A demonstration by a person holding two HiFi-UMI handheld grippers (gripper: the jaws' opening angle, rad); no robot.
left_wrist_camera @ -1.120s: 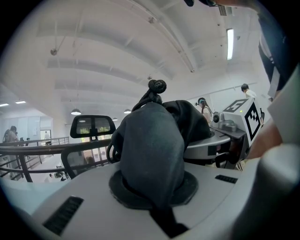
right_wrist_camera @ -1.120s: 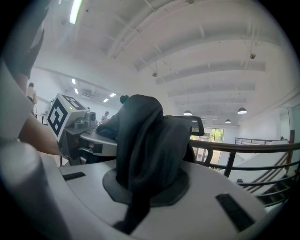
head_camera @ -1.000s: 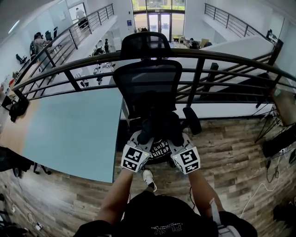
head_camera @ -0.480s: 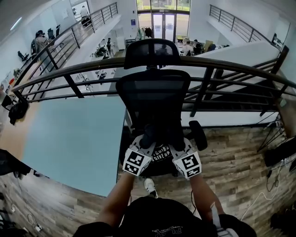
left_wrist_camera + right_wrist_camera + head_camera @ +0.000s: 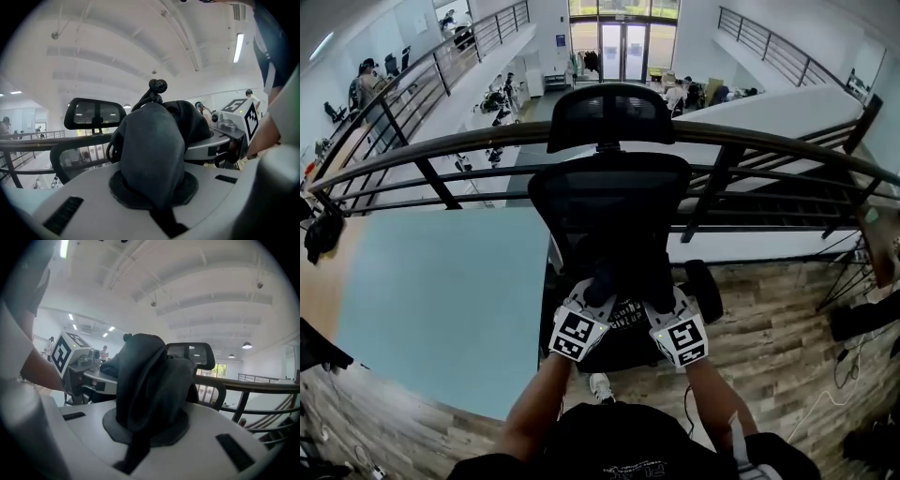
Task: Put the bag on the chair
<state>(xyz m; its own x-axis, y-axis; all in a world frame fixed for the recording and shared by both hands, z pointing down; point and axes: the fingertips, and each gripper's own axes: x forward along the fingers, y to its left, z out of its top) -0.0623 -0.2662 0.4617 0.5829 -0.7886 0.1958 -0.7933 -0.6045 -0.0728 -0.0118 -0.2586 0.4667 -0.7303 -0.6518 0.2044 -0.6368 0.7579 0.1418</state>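
A black mesh office chair [image 5: 609, 202] with a headrest [image 5: 609, 112] stands straight ahead, in front of a railing. A black bag [image 5: 626, 279] hangs over the front of its seat, held up between both grippers. My left gripper [image 5: 592, 298] is shut on a fold of the bag's dark fabric [image 5: 150, 145]. My right gripper [image 5: 661, 300] is shut on another fold [image 5: 147, 380]. In the left gripper view, the jaws [image 5: 152, 190] pinch the cloth, with the headrest [image 5: 93, 112] behind. The right gripper view shows its jaws [image 5: 140, 430] pinching likewise. The seat is mostly hidden under the bag.
A dark metal railing [image 5: 750, 150] runs behind the chair, with a drop to a lower floor beyond. A pale blue surface [image 5: 441, 291] lies to the left. The chair's right armrest [image 5: 705, 289] sticks out. Wood flooring [image 5: 778, 347] with cables is at the right.
The chair has come nearer and now fills more of the head view. Both grippers stay shut on the bag, carried slightly forward over the seat.
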